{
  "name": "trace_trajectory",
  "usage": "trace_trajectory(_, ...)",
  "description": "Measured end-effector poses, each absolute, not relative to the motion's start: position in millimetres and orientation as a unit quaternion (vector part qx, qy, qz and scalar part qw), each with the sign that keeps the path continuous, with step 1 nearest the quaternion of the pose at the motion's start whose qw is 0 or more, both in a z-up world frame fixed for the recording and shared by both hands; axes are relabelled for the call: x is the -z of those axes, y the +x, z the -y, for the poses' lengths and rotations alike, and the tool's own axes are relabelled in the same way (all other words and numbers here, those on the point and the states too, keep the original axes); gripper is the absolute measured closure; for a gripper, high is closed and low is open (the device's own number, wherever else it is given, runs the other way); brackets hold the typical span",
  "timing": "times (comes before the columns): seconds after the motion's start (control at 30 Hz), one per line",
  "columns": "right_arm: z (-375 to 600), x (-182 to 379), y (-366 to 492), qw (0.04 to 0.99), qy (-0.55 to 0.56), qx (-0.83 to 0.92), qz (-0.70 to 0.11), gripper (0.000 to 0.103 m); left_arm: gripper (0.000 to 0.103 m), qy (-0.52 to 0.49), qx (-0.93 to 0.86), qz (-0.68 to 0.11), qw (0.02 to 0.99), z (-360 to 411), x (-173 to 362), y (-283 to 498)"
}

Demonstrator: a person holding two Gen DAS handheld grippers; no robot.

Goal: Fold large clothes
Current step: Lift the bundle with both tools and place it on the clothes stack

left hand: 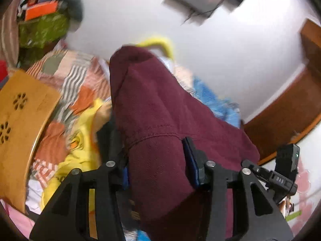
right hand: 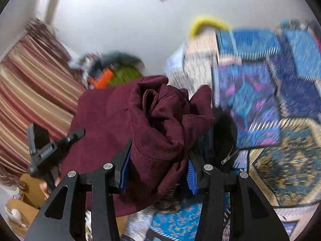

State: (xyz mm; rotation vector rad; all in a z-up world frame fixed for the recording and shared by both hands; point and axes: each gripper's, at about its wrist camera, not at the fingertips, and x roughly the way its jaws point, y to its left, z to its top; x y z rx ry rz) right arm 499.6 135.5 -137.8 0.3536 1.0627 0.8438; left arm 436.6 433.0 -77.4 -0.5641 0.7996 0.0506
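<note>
Left claw (left hand: 158,160) nearest lens, my pinch on maroon garment (left hand: 160,104); right claw (right hand: 158,166) clamps bunched end of same cloth. Garment lifted above bed (left hand: 80,84), spanning both claws, long axis left-to-right. I judge spreading apart comes next.

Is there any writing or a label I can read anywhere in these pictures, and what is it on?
"DAS", roughly: small raised letters on the right gripper, seen from the left wrist; blurred, so uncertain.
The same part of the left gripper, seen from the right wrist, carries marks too blurred to read.
Maroon garment: no print visible.
</note>
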Motion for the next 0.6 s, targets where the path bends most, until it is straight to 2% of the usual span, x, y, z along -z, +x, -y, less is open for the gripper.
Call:
trace_trajectory(0.13,-137.1,153.1,502.0,0.759,0.164,-0.397,-0.49,0.055,0.049,-0.246,-0.041,-0.382,0.89,-434.4,92.0,436.0)
trace_trajectory(0.23,-132.1,146.1,495.9,0.757,0.156,-0.395,-0.496,0.052,0.04,-0.228,-0.06,-0.383,0.893,-427.7,87.4,428.2)
trace_trajectory(0.4,-127.6,131.5,484.0,0.77,0.126,-0.365,-0.508,0.05,0.039,-0.204,-0.091,-0.386,0.895,-415.6,72.9,410.7)
trace_trajectory(0.6,-105.1,78.4,447.3,0.821,0.061,-0.344,-0.452,0.05,0.039,-0.18,-0.108,-0.374,0.903,-394.3,41.0,372.5)
